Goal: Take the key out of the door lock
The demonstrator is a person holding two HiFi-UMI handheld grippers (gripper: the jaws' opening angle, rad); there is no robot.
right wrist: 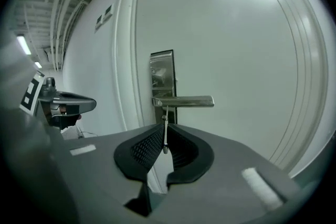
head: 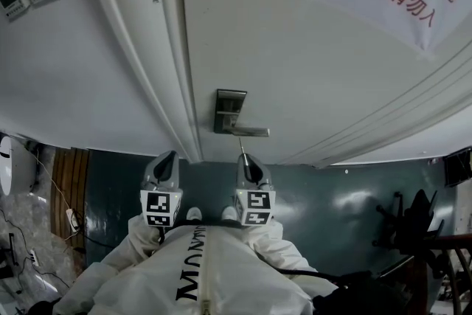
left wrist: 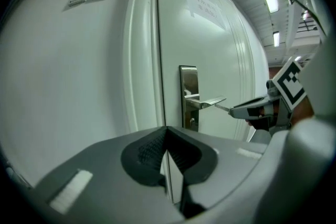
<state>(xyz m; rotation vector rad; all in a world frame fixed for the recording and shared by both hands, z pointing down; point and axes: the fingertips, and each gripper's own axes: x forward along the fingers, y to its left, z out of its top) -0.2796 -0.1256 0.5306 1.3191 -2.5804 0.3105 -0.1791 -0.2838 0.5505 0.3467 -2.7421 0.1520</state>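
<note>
Metal, stiff, likely slippery: the key [right wrist: 165,118] sits pinched in the right gripper's [right wrist: 164,131] jaws below the door handle [right wrist: 184,102]; left gripper's [left wrist: 167,131] jaws closed, empty.

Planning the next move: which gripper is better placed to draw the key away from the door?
Right. The right gripper is shut on the key, which points at the handle; the left gripper is shut and empty.
</note>
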